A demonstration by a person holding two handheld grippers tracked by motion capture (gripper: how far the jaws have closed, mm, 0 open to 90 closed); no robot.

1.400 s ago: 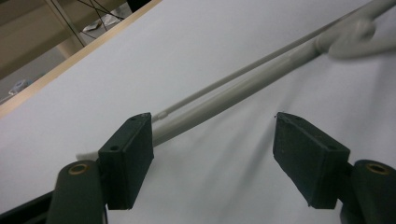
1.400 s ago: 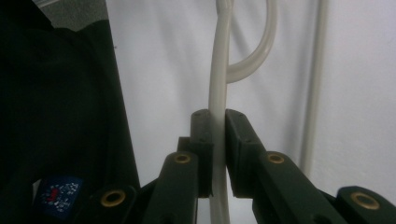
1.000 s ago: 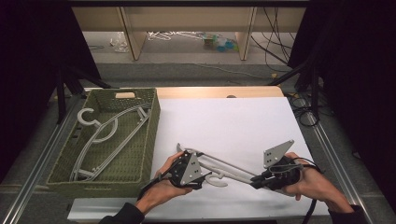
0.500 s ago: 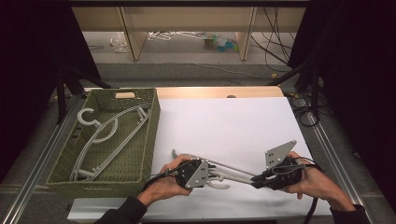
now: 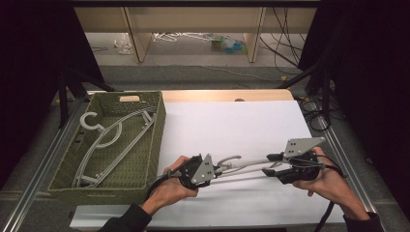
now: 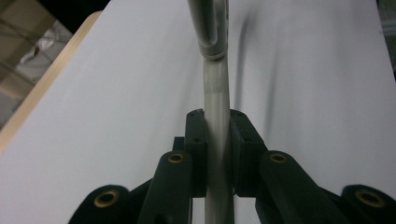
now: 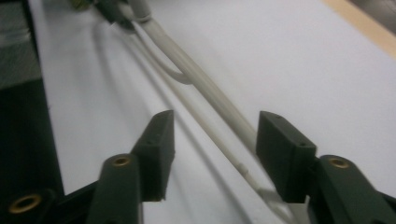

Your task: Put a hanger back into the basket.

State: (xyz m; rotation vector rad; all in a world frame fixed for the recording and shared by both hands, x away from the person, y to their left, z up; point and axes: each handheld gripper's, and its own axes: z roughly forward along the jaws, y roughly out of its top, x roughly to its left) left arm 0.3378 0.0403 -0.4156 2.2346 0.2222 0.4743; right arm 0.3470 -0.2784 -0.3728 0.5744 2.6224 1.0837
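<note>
1. A pale grey plastic clothes hanger (image 5: pixel 246 166) is lying low over the white table covering (image 5: pixel 241 125), stretched between the two grippers at the near edge, its hook (image 5: pixel 229 159) curling up just beside the left gripper.
2. The left gripper (image 5: pixel 212 170) is clamping the hanger's bar: in the left gripper view the black pads (image 6: pixel 196 149) are pressing on the grey bar (image 6: pixel 217 116) from both sides, having just been closing.
3. The right gripper (image 5: pixel 270 169) is standing with its jaws apart, having just been opening; in the right gripper view the hanger's thin bars (image 7: pixel 210 112) are running between the pads, one bar close to the right-hand pad (image 7: pixel 280 154), though whether it is touching is hard to tell through the blur.
4. The hanger is looking light, stiff and smooth, so it will likely pivot or slip in a single grip near one end; a hold close to the hook's neck, where the bars meet, should be steadier.
5. A woven olive-green basket (image 5: pixel 154 121) is sitting well to the left, holding more grey hangers (image 5: pixel 111 140), probably the destination.
</note>
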